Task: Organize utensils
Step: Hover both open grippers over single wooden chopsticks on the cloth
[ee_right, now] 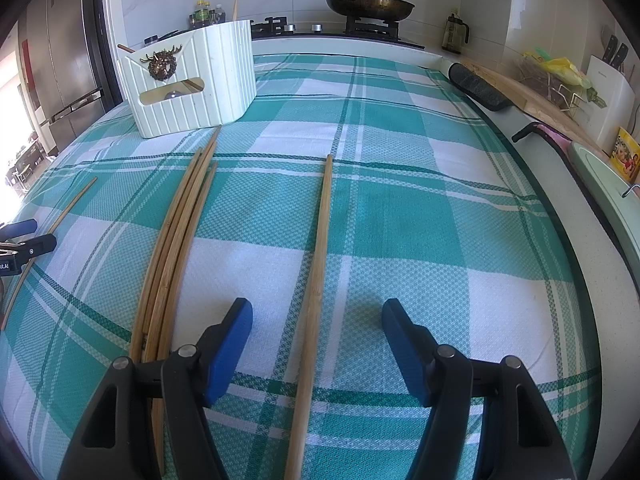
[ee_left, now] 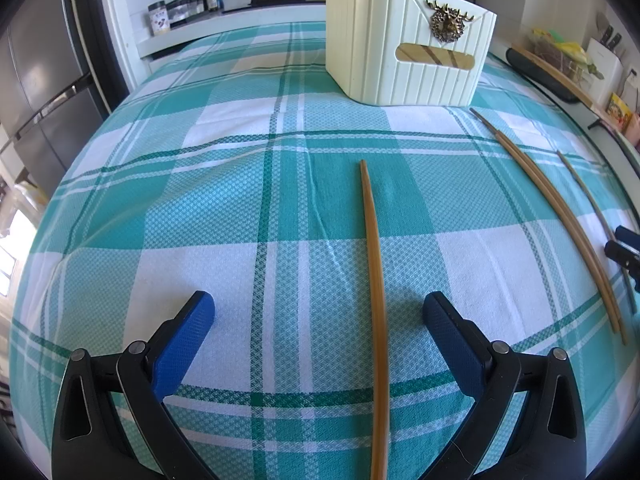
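You are hovering each open hand-held gripper, left (ee_left: pixel 319 312) and right (ee_right: pixel 317 322), astride its own chopstick (ee_left: pixel 374 280) (ee_right: pixel 316 280) lying lengthwise on the table (ee_left: pixel 224 216), likely lining up pinches toward the cream holder (ee_left: pixel 404 44).

L gripper (ee_left: pixel 319 307) & R gripper (ee_right: pixel 317 315): fingers wide apart, tilted down.

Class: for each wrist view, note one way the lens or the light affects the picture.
Left wrist view: fisheye bends the straight chopstick into a curve, corners go black. Right wrist view: daylight blows out the left edge, and the open right gripper casts soft shadows on the tablecloth.
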Tool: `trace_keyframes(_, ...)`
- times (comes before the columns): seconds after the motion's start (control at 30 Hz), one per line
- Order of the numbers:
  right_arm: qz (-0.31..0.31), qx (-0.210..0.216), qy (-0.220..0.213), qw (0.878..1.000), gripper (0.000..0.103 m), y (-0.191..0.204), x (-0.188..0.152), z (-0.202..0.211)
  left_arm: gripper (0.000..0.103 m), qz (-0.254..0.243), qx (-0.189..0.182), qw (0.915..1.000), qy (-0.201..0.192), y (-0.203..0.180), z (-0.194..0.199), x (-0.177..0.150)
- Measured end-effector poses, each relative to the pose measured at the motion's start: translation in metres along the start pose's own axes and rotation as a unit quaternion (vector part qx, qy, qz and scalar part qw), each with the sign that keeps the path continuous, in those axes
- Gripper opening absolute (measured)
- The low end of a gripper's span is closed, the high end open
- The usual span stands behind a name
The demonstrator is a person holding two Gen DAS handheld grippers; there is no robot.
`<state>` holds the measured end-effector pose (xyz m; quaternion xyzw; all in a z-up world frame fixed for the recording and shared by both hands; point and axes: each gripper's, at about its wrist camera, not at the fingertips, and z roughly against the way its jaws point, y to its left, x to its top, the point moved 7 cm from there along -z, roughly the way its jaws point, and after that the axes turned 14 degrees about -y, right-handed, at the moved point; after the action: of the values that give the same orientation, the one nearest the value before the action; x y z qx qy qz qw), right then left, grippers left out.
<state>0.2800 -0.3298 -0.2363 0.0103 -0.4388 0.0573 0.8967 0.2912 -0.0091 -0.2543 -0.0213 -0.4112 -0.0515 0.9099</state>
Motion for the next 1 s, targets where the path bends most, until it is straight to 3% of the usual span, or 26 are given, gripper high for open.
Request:
trace_keyframes(0.87, 0.000, 0.000, -0.001, 1.000, 0.069, -0.0001, -0.0001, 0.0001, 0.103, 0.001, -0.002, 1.0000, 0.000, -0.0001, 0.0003, 0.0001)
trace_keyframes(1.0, -0.003, 0.003, 0.000, 1.000, 0.069, -0.0002, 0.0001, 0.0004, 0.102, -0.024, -0.033, 0.9989, 0.020, -0.0031, 0.0027, -0.0021)
